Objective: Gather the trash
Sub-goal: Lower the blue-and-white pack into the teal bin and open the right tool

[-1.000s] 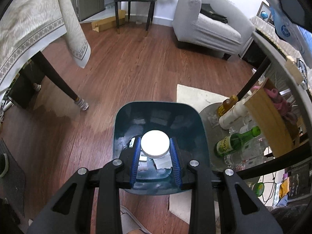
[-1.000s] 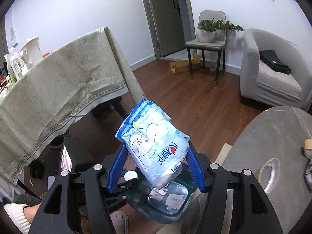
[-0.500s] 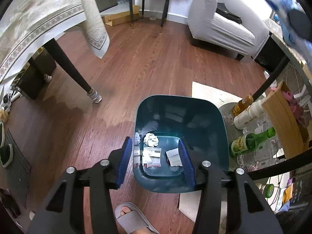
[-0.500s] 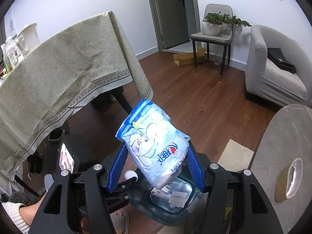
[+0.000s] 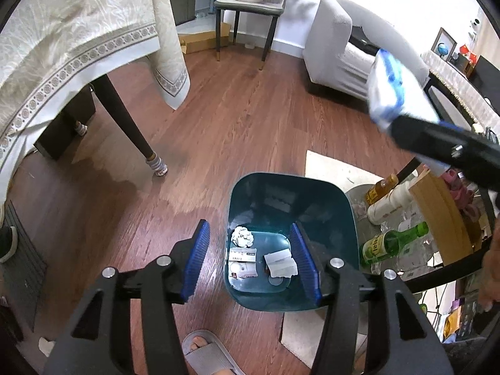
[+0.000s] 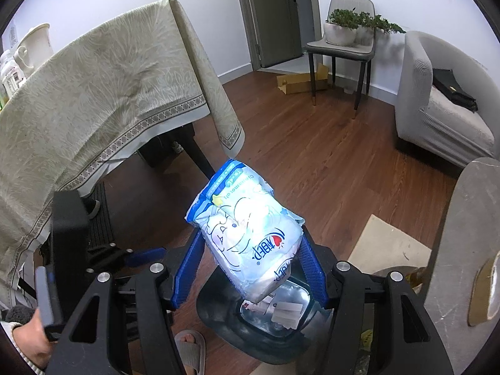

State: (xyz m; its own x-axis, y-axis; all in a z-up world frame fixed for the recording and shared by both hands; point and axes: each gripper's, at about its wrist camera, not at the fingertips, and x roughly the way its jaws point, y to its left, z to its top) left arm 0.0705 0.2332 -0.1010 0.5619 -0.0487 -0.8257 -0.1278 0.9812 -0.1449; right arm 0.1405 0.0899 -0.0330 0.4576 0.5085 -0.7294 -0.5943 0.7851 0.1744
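Wood floor, draped dining table off to the side, teal trash bin (image 5: 290, 243) right under me. My left gripper (image 5: 254, 265) had a white-lidded thing a second ago; now its jaws are spread and empty, so that one's dropped in with the crumpled tissue (image 5: 242, 236) and paper scraps. My right gripper (image 6: 250, 273) is still pinching a blue-white tissue pack (image 6: 247, 234) above the bin, so that's probably next. The printing on it is Chinese and I can't read it.
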